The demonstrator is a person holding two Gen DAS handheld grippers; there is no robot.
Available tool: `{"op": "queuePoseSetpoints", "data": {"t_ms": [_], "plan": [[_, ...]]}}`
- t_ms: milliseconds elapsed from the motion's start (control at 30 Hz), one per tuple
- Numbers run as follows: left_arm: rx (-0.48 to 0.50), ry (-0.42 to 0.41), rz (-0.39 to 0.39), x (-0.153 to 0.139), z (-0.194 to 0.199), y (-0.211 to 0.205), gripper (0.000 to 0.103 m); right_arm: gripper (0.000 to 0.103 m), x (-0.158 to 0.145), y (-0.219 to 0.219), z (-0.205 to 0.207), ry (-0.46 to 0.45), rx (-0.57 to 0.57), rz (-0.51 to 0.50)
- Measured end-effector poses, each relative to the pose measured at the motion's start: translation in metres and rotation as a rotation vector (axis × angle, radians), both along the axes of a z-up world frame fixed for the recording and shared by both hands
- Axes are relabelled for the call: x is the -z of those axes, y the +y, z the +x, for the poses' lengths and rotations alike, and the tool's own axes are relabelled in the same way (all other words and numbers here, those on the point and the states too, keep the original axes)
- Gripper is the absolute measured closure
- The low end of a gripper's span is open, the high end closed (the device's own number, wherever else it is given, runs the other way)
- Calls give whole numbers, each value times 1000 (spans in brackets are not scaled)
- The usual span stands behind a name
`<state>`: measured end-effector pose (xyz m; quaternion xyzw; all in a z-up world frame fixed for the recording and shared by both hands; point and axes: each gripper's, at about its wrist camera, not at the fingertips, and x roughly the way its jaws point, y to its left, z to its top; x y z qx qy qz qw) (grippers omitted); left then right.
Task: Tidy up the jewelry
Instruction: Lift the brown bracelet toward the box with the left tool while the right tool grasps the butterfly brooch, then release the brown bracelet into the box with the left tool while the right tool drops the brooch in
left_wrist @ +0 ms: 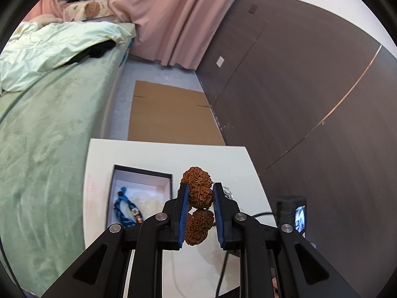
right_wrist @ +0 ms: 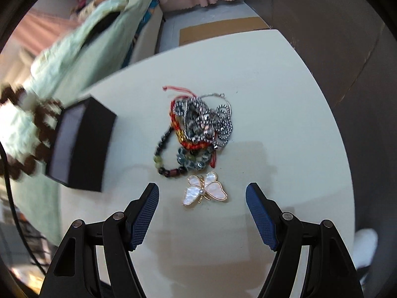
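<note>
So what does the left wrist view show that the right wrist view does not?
Only the left wrist view: the left gripper shut on a brown seed-bead bracelet, and a blue woven bracelet lying inside the open box.

Only the right wrist view: the open right gripper above a butterfly brooch, and a pile of jewelry.

Both: the white table and the box.
</note>
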<state>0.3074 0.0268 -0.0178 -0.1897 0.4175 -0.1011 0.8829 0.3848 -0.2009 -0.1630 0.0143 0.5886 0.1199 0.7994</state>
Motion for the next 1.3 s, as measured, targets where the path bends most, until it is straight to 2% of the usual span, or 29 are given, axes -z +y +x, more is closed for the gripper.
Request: {"op": "queuePoseSetpoints", "data": {"t_ms": [167,233,267,300,633,833,900,933,967,1000,1033,1067,1100,1300], "plan": [[-23,-2,-6,0,-3,16,83,38,5,9,-7,-22,-44,-130],[-31,0,-10,2,-3,22,83,47,4,10,-5,-36,-49,-168],[-35,2,-11,3,-2,25,83,60,2,7,-5,-43,-47,-174],[-40,4,-11,5,-2,27,83,62,1,6,-4,-35,-43,-158],[-61,55,-52,39,14,38,83,62,-21,-11,-7,-53,2,-27],[-54,90,-70,60,26,32,83,62,-49,-20,-16,-97,17,47],[-81,110,-58,67,29,36,82,62,-58,-17,-15,-111,14,71],[-87,125,-66,71,31,38,81,62,-63,-15,-15,-119,11,83],[-87,136,-85,74,31,42,75,62,-66,-11,-14,-125,8,93],[-86,147,-104,77,31,45,64,62,-72,-7,-13,-133,0,109],[-92,154,-112,78,29,51,59,62,-77,-3,-13,-140,-9,127],[-100,149,-106,77,27,55,48,62,-81,4,-12,-147,-20,144],[-109,138,-98,75,24,58,43,62,-84,11,-10,-151,-29,156],[-151,101,-85,59,7,82,41,62,-92,55,2,-146,-86,236]]}}
